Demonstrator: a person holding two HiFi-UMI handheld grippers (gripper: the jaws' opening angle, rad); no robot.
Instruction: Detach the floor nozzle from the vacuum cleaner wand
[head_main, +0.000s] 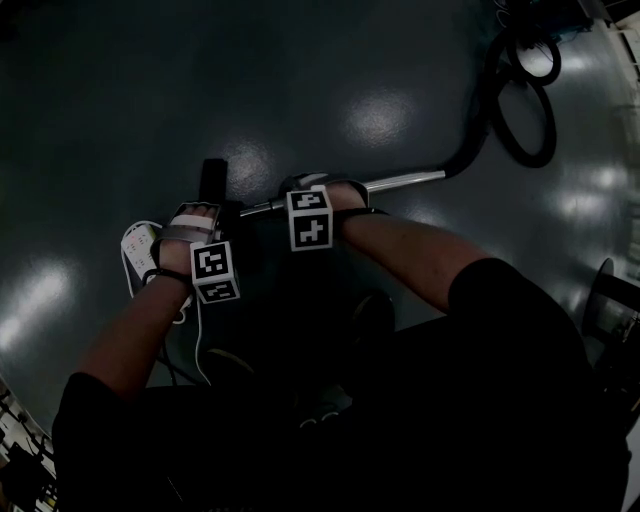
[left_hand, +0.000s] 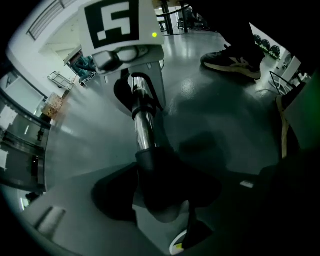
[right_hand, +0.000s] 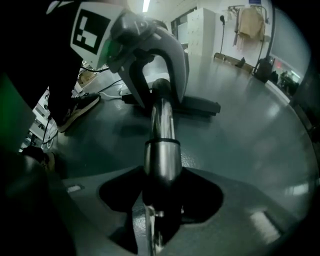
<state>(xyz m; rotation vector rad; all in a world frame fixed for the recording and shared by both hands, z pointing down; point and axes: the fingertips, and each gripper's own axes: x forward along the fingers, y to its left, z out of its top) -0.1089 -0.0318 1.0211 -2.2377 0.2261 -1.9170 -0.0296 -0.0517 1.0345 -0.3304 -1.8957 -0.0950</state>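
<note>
The chrome wand (head_main: 400, 181) lies on the dark floor, and its left end joins the black floor nozzle (head_main: 213, 182). My left gripper (head_main: 195, 215) points down over the nozzle's black neck (left_hand: 160, 185). The neck sits between the jaws, with dark gaps on both sides. My right gripper (head_main: 318, 190) straddles the wand (right_hand: 161, 160) a little further right, also with room either side of the tube. In the right gripper view the left gripper (right_hand: 160, 90) arches over the wand, with the nozzle (right_hand: 197, 106) behind it. The left gripper view shows the right gripper (left_hand: 140, 92) over the wand (left_hand: 143, 127).
The black hose (head_main: 520, 110) loops away at the upper right from the wand's far end. A white device (head_main: 138, 252) with a white cable (head_main: 200, 340) lies on the floor left of my left hand. The person's shoe (left_hand: 232, 60) stands close behind the wand.
</note>
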